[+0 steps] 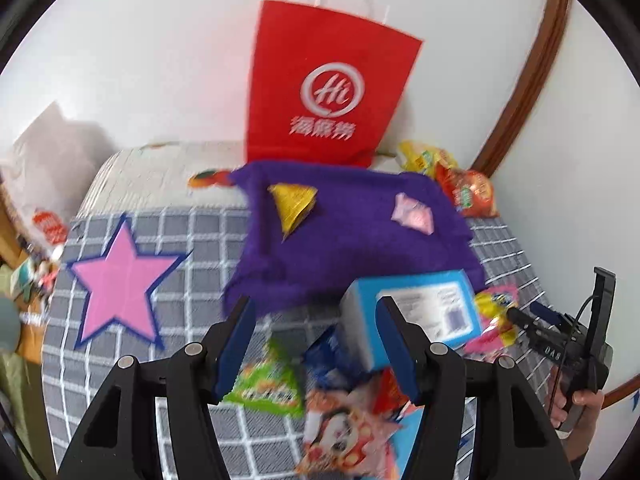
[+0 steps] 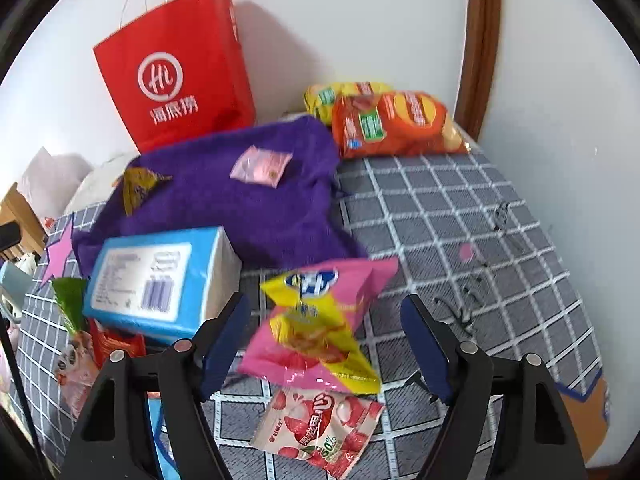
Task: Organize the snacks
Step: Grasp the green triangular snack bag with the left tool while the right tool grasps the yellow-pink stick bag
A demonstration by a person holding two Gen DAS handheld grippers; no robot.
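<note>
The right tongs (image 2: 324,344) are spread wide and hold nothing, and the pink and yellow snack bag (image 2: 320,320) lies right in the gap between the two pads, on the gray checked bed cover (image 2: 460,208), with its long side slanting from the top down toward the right pad. The left tongs (image 1: 316,344) are spread too and pinch nothing; the blue box (image 1: 416,308) sits just past their right pad, so the right tongs look like the nearer ones for the bag. I think the purple cloth (image 2: 240,200) behind it, with two small packets on it, is where snacks go.
</note>
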